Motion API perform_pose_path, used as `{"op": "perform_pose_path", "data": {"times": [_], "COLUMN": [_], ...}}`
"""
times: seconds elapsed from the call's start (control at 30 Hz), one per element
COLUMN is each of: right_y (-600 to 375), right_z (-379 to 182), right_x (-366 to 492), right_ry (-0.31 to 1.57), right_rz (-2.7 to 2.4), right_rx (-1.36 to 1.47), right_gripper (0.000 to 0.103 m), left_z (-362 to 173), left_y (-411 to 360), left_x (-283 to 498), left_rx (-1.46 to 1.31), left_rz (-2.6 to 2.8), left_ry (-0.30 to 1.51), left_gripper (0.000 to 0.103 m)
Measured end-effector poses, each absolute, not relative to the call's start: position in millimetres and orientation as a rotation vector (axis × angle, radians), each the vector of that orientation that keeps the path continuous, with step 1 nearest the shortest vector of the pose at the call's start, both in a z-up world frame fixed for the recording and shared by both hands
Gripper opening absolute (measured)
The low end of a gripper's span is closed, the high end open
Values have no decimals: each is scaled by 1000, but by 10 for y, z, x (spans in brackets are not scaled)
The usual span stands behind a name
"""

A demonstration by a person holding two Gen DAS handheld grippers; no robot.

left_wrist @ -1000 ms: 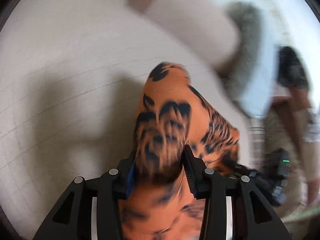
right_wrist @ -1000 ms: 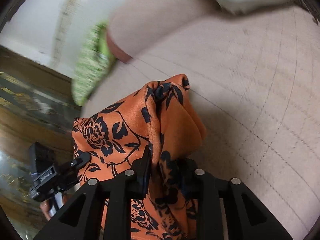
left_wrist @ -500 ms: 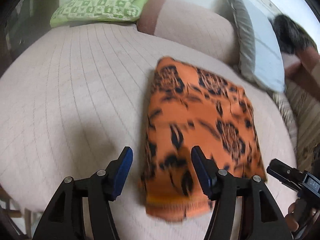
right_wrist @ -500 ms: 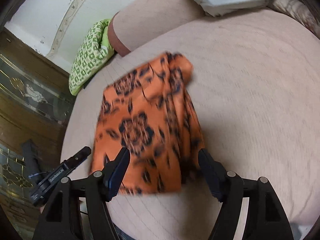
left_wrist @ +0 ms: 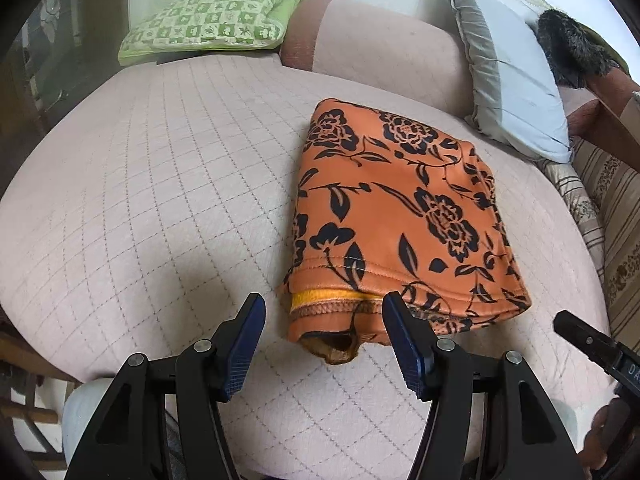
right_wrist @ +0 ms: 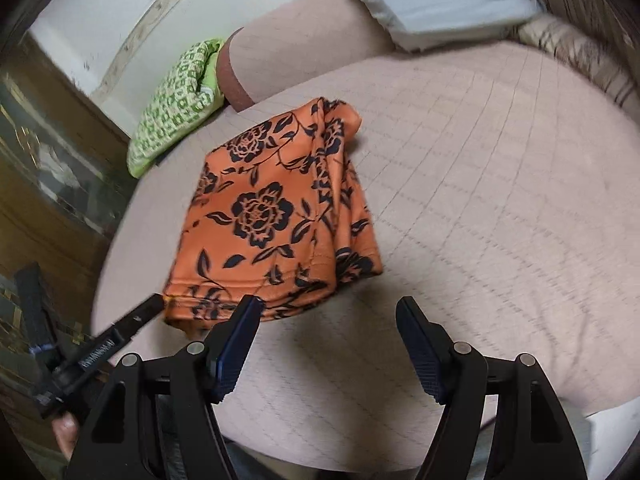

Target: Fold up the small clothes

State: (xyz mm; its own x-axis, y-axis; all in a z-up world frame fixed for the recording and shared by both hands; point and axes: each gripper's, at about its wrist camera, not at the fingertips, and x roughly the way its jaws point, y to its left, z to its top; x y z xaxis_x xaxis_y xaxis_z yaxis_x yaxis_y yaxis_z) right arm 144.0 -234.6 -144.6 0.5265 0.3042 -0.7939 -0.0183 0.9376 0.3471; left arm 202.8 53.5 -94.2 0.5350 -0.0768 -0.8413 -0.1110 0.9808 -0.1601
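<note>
On the quilted pink bed [left_wrist: 160,200] lies one orange floral garment [left_wrist: 396,216], folded into a thick rectangle, flat and untouched by either tool. Two grippers hang over the near edge: the left gripper [left_wrist: 322,332] has its jaws spread wide and holds nothing, with the garment's near hem showing between its blue pads [left_wrist: 244,344]. The right gripper [right_wrist: 330,334] is just as wide open and equally empty-handed, the garment sitting just beyond and to the left of it. Along the far side I count three cushions: one green checked pillow [left_wrist: 208,16] far left, one pink bolster [left_wrist: 380,44] in the middle, one grey-white pillow [left_wrist: 516,76] far right. The garment's far edge stops short of the bolster. Plenty of bare quilt opens up to the left of the garment in the left wrist view, and a broad stretch to its right in the right wrist view.
</note>
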Motion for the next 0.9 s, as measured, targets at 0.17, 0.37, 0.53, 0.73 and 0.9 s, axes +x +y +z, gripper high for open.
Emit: {"op": "perform_pose_path", "data": {"times": [0.17,0.37,0.53,0.73,0.9], "right_y": [-2308,-2374,-2417,-2458,-2453], "right_z": [-1426,-1600,-1790,-2182,-2187], "right_x": [1461,1670,1911,2183,2127], "right_ry": [965,1029,1068,1193,1174], "right_rz": [182,257,315,309,375], "right_rx": [265,362,449,520,572], "right_gripper": [73,73,74,55,12], "left_z": [-1012,-1170,-1271,-1530,-1621], "left_y": [552,726,858,899,899], "left_x": [2111,2265,2379,2459,2474], "left_rx": [-176,-271,-355,-389,-427], "left_rz": [17,-16,-64,-41,-64], "left_ry": [1025,1070,1080,1095,1085], "left_gripper": [61,61,61,77,61]}}
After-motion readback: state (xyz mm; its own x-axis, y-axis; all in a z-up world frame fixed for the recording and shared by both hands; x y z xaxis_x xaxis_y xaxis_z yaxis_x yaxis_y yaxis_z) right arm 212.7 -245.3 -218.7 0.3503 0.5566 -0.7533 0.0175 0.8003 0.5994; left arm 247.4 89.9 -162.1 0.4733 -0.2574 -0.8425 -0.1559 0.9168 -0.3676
